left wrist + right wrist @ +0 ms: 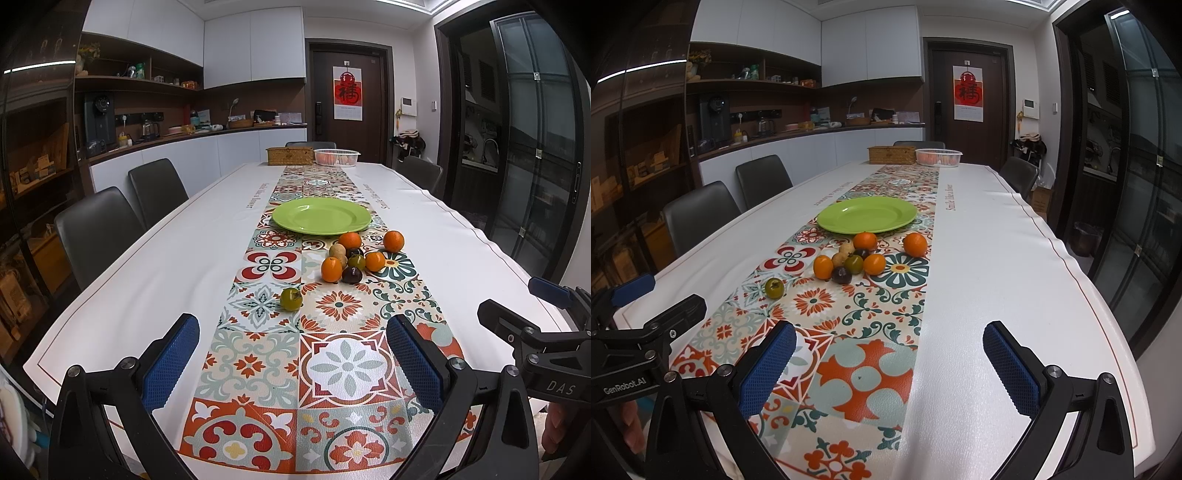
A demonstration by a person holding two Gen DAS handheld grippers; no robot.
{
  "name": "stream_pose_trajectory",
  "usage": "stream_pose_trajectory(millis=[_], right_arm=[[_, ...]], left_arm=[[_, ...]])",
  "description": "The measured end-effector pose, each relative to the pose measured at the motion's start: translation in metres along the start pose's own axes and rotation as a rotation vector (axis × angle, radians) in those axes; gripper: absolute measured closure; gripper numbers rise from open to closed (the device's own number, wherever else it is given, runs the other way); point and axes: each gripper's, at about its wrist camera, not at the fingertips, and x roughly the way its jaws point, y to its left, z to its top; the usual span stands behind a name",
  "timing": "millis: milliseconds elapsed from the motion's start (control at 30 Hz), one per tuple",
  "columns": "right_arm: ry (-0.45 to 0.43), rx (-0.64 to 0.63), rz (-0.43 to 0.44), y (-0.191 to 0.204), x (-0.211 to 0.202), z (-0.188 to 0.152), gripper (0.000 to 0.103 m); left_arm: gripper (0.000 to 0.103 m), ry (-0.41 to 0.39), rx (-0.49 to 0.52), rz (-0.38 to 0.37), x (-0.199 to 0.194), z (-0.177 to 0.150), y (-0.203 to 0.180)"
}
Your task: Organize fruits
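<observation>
An empty green plate (pixel 321 215) (pixel 867 214) lies on the patterned runner mid-table. Just in front of it sits a cluster of small fruits: several oranges (pixel 331 269) (pixel 915 244), dark purple fruits (pixel 351 275) (pixel 841 275), a greenish one (pixel 357 261) and tan ones (pixel 337 251). One green-yellow fruit (pixel 291 299) (pixel 774 288) lies apart, nearer me. My left gripper (pixel 293 360) hangs open over the near end of the runner, short of the lone fruit. My right gripper (pixel 889 363) is open too, beside the left one, with nothing between its fingers.
A wicker box (pixel 290 155) and a white basket (pixel 337 157) holding orange fruit stand at the table's far end. Dark chairs (pixel 96 229) line the left side; another chair (pixel 419 173) stands at the far right. White tablecloth lies bare on both sides of the runner.
</observation>
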Motion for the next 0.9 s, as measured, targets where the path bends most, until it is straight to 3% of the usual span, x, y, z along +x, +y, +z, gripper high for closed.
stream_pose_trajectory(millis=[900], right_arm=[[0.012, -0.033, 0.011, 0.01, 0.006, 0.004, 0.0]], left_arm=[[0.0, 0.012, 0.005, 0.007, 0.003, -0.001, 0.001]])
